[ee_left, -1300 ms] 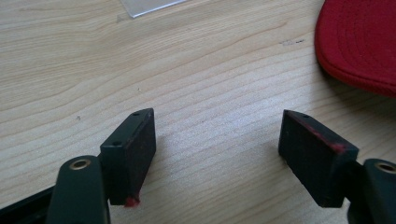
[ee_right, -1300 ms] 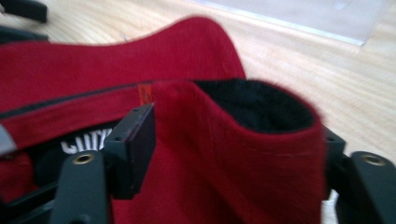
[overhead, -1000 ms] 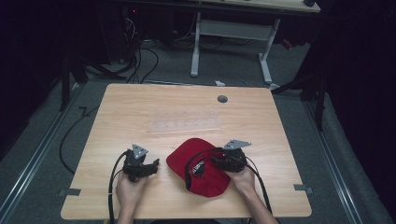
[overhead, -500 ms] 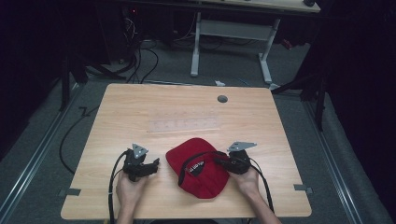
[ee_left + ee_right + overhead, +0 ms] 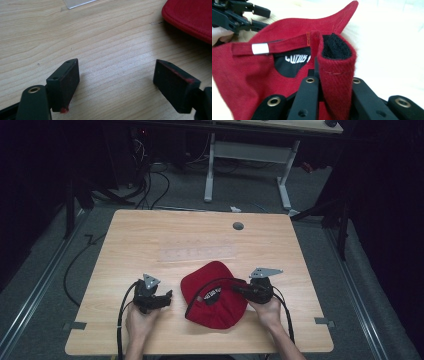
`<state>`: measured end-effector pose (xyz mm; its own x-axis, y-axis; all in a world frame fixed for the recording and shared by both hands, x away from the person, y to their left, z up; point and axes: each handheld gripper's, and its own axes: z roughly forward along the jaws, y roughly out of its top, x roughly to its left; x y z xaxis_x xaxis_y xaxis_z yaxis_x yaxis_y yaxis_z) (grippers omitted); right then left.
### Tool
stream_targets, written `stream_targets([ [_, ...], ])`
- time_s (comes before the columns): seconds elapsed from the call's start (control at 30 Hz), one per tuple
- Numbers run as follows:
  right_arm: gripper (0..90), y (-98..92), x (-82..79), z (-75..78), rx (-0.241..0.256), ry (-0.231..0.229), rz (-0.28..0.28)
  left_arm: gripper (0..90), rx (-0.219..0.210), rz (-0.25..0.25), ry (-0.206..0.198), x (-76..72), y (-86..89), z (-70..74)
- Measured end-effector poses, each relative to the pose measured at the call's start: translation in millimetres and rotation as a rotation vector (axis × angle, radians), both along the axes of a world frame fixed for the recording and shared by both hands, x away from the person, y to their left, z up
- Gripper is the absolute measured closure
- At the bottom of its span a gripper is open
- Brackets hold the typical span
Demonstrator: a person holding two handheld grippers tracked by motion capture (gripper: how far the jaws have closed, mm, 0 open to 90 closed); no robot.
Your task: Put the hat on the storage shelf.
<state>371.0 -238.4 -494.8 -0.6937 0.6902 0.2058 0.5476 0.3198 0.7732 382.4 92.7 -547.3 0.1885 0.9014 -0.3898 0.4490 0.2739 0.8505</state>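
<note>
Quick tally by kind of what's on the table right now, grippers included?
Red cap: 1
Clear plastic sheet: 1
Grippers: 2, the left gripper open over bare wood, the right gripper shut on the cap's strap
Total: 4

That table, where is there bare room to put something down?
The table's whole far half, beyond the clear strip up to the grey hole, is bare. The near edge is crowded: red cap between left gripper and right gripper.

A lab-like workroom — bare wooden table [image 5: 150, 245], floor cables [image 5: 150, 185], a metal-legged desk [image 5: 250, 155] behind.
</note>
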Motion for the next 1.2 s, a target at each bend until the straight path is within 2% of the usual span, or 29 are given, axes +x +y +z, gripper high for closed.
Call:
stream_targets([
  [0.17, 85.5, 0.3, -0.4, 12.2, 0.007, -0.022, 0.011, 20.6, -0.004, -0.004, 0.001, -1.3, -2.2, 0.1],
  [0.23, 85.5, -0.6, -1.1, 19.8, 0.007, -0.034, 0.009, 20.8, -0.002, -0.017, -0.001, -3.1, -4.0, 0.1],
  [0.37, 85.5, -3.7, -1.4, 28.4, 0.008, -0.029, 0.009, 20.4, 0.014, -0.049, -0.016, -8.7, -8.0, 0.1],
  [0.5, 85.5, -5.4, -0.2, 36.2, 0.012, -0.041, 0.004, 22.6, -0.003, -0.078, -0.023, -13.5, -12.6, 2.6],
  [0.63, 85.5, -6.0, 1.3, 42.2, 0.014, -0.041, 0.002, 21.7, 0.029, -0.111, -0.033, -18.8, -24.6, 5.1],
  [0.87, 85.6, -7.0, 3.6, 54.9, 0.029, -0.050, 0.002, 19.3, 0.038, -0.169, -0.045, -24.2, -41.7, 11.4],
  [1.13, 85.5, -6.0, 5.4, 67.4, 0.051, -0.051, 0.010, 16.4, 0.023, -0.198, -0.063, -24.8, -54.2, 15.2],
  [1.2, 85.5, -6.6, 5.9, 72.3, 0.060, -0.058, 0.008, 15.4, 0.017, -0.220, -0.064, -26.7, -58.9, 16.2],
])
